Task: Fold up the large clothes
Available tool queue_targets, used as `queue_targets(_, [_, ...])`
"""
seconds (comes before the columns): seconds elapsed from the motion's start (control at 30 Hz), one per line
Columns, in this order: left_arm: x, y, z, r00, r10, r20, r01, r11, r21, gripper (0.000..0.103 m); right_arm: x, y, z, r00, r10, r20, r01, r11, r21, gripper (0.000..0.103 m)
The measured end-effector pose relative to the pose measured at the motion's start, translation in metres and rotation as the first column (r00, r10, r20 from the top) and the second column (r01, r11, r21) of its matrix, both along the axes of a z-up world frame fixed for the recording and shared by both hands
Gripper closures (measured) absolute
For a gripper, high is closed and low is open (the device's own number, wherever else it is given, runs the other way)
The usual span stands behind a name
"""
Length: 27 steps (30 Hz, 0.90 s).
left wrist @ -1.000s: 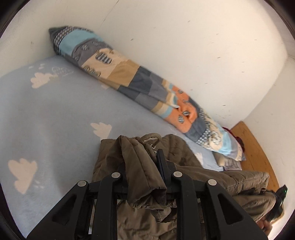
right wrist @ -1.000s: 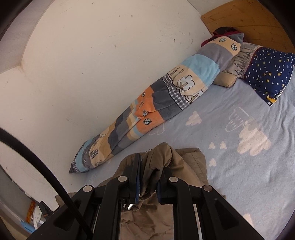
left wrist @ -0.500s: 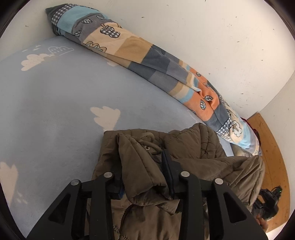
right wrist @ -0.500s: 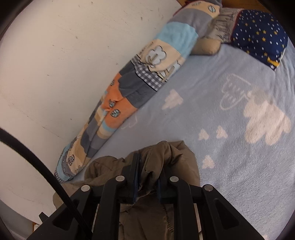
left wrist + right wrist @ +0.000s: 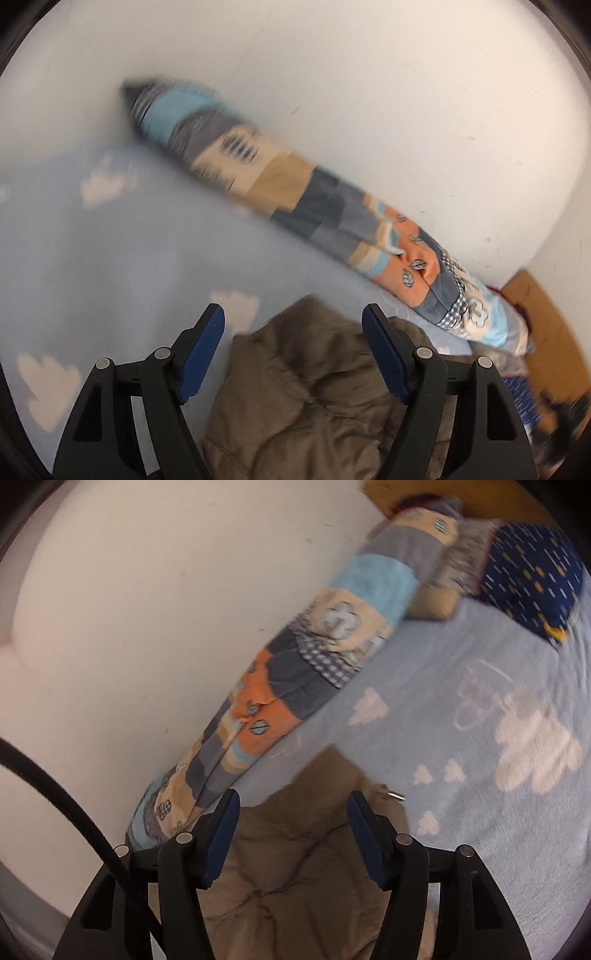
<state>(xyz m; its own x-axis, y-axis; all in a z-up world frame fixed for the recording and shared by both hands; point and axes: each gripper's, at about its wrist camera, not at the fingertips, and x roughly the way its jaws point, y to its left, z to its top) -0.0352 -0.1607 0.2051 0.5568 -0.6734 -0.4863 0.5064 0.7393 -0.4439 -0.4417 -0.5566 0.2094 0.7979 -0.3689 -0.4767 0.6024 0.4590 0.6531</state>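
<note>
We work over a light-blue cloud-print blanket (image 5: 480, 812) beside a white wall (image 5: 369, 92) — a patchwork bolster (image 5: 332, 214) lines it. Left gripper (image 5: 293, 321) and right gripper (image 5: 291, 805) have just been opening — released above the olive quilted jacket (image 5: 306, 398) lying between their spread jaws.

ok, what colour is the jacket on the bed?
Olive-brown, quilted jacket; clearest in the left wrist view.

Bed against a white wall.
Pale blue cloud-print fleece bedspread (image 5: 480, 794); long patchwork bolster (image 5: 332, 218) along scuffed white plaster wall (image 5: 369, 92); navy star-print pillow (image 5: 532, 587) beside wooden headboard (image 5: 546, 317).
</note>
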Motion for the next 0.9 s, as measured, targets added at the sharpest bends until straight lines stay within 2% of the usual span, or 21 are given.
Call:
queue_targets(0.03, [-0.01, -0.004, 0.008, 0.999, -0.016, 0.046, 0.016, 1.0, 0.007, 0.027, 0.008, 0.008, 0.007, 1.0, 0.024, -0.005, -0.024, 0.999, -0.032, 0.037])
queue_targets(0.1, [-0.046, -0.022, 0.026, 0.978, -0.088, 0.189, 0.08, 0.996, 0.049, 0.027, 0.032, 0.033, 0.024, 0.994, 0.109, -0.031, -0.112, 0.988, -0.11, 0.038])
queue_targets(0.13, [-0.064, -0.031, 0.033, 0.958, -0.126, 0.257, 0.111, 0.991, 0.073, 0.026, 0.041, 0.043, 0.027, 0.989, 0.14, -0.049, -0.145, 0.98, -0.135, 0.04])
queue_targets(0.17, [-0.089, -0.044, 0.039, 0.926, -0.186, 0.328, 0.157, 0.981, 0.113, 0.026, 0.054, 0.058, 0.031, 0.982, 0.173, -0.078, -0.184, 0.969, -0.167, 0.044])
queue_targets(0.2, [-0.101, -0.052, 0.041, 0.909, -0.222, 0.352, 0.185, 0.973, 0.136, 0.026, 0.064, 0.071, 0.033, 0.974, 0.198, -0.107, -0.216, 0.957, -0.191, 0.051])
queue_targets(0.27, [-0.132, -0.074, 0.039, 0.862, -0.351, 0.366, 0.297, 0.935, 0.196, 0.026, 0.089, 0.097, 0.03, 0.951, 0.253, -0.176, -0.288, 0.934, -0.213, 0.064])
queue_targets(0.37, [-0.16, -0.098, 0.026, 0.815, -0.45, 0.365, 0.371, 0.889, 0.269, 0.026, 0.115, 0.124, 0.018, 0.917, 0.292, -0.271, -0.357, 0.904, -0.234, 0.067])
queue_targets(0.43, [-0.165, -0.114, 0.014, 0.802, -0.493, 0.336, 0.388, 0.859, 0.335, 0.026, 0.127, 0.135, 0.007, 0.898, 0.309, -0.312, -0.388, 0.891, -0.236, 0.069])
queue_targets(0.57, [-0.148, -0.135, -0.022, 0.838, -0.491, 0.239, 0.357, 0.823, 0.441, 0.026, 0.145, 0.139, -0.016, 0.873, 0.315, -0.372, -0.411, 0.886, -0.215, 0.069])
queue_targets(0.67, [-0.132, -0.139, -0.042, 0.86, -0.485, 0.159, 0.371, 0.807, 0.459, 0.024, 0.152, 0.132, -0.037, 0.853, 0.311, -0.419, -0.412, 0.894, -0.175, 0.069])
queue_targets(0.77, [-0.128, -0.142, -0.06, 0.868, -0.486, 0.106, 0.38, 0.785, 0.49, 0.022, 0.162, 0.124, -0.06, 0.832, 0.313, -0.459, -0.411, 0.902, -0.13, 0.07])
queue_targets(0.9, [-0.118, -0.143, -0.07, 0.881, -0.469, 0.054, 0.397, 0.797, 0.455, 0.019, 0.17, 0.119, -0.078, 0.81, 0.316, -0.494, -0.418, 0.902, -0.109, 0.07])
